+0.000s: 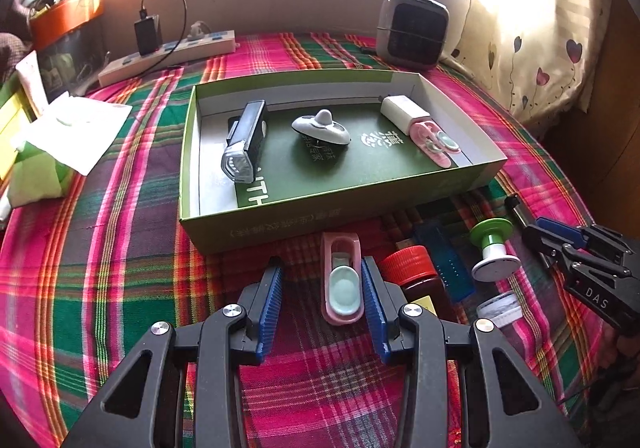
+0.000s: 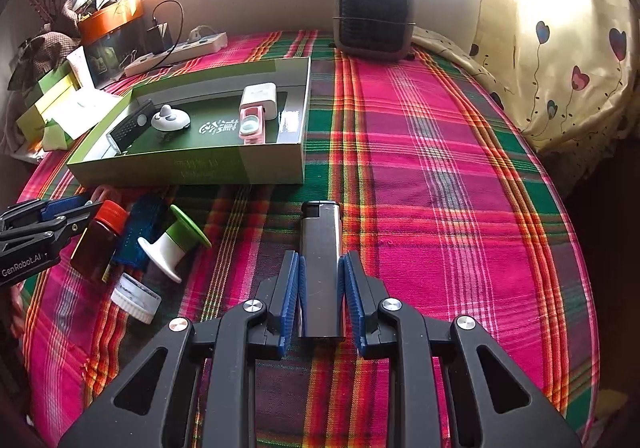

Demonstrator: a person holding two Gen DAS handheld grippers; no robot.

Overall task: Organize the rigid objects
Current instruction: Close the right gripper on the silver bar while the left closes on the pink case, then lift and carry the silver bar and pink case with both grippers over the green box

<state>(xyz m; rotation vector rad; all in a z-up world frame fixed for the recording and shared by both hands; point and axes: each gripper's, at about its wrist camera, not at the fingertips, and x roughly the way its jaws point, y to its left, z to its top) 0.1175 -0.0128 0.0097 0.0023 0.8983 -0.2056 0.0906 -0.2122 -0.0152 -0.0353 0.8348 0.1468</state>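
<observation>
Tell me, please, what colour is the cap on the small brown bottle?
Red: the ribbed cap tops the brown bottle, clearest in the left wrist view.

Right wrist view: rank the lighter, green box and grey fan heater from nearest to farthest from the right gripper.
1. Lighter, between the right gripper's fingers.
2. Green box, ahead to the left.
3. Grey fan heater, far back by the window.
</observation>
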